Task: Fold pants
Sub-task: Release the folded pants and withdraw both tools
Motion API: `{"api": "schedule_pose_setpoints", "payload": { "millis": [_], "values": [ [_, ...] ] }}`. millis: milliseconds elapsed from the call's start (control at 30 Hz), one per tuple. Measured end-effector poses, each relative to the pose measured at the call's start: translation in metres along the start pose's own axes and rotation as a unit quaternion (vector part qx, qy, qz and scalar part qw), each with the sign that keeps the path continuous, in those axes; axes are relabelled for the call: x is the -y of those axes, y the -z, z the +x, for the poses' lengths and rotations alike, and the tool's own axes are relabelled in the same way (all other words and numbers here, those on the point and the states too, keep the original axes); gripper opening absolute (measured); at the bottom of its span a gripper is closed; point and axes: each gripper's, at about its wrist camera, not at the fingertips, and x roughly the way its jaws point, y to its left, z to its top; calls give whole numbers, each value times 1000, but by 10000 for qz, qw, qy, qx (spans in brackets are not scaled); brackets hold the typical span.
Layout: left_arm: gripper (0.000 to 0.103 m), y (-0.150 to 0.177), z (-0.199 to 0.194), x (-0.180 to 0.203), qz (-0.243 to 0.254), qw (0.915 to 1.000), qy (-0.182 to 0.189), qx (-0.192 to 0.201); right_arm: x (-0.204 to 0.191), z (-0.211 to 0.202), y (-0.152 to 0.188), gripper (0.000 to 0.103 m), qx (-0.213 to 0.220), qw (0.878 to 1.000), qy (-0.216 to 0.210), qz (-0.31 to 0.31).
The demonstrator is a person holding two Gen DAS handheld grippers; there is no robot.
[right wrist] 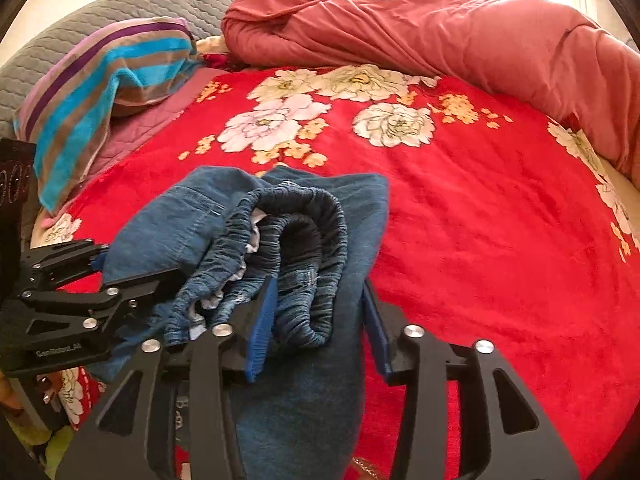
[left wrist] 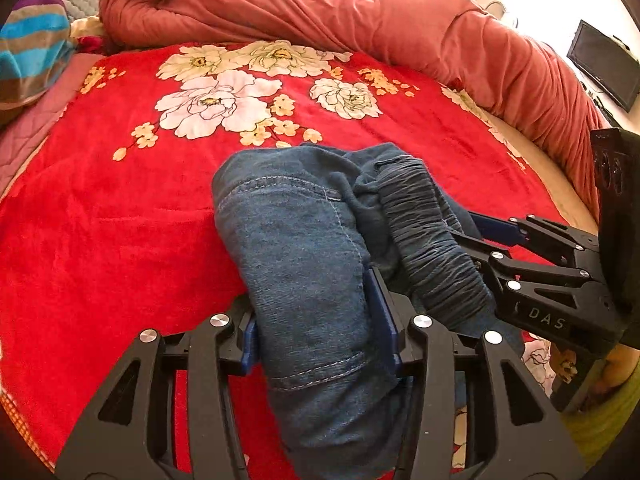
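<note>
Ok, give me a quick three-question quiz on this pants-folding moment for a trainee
1. True or false: the left tool has denim between its fingers.
2. Which part of the pants sits between the right tool fingers? A) a leg cuff B) the gathered elastic waistband C) a belt
3. What do the pants rest on?

Key:
1. True; a folded denim section fills its gap.
2. B
3. A red floral blanket on the bed, with a rolled salmon duvet behind it.
</note>
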Motion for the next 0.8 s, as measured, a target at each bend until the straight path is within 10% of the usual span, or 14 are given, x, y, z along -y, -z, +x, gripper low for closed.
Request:
{"api": "schedule_pose_setpoints", "payload": {
  "millis": [800],
  "values": [
    [61, 11, -18, 4, -149, 9998, -104, 123, 12, -32, 16, 83, 267, 9994, 88, 214]
  ]
}}
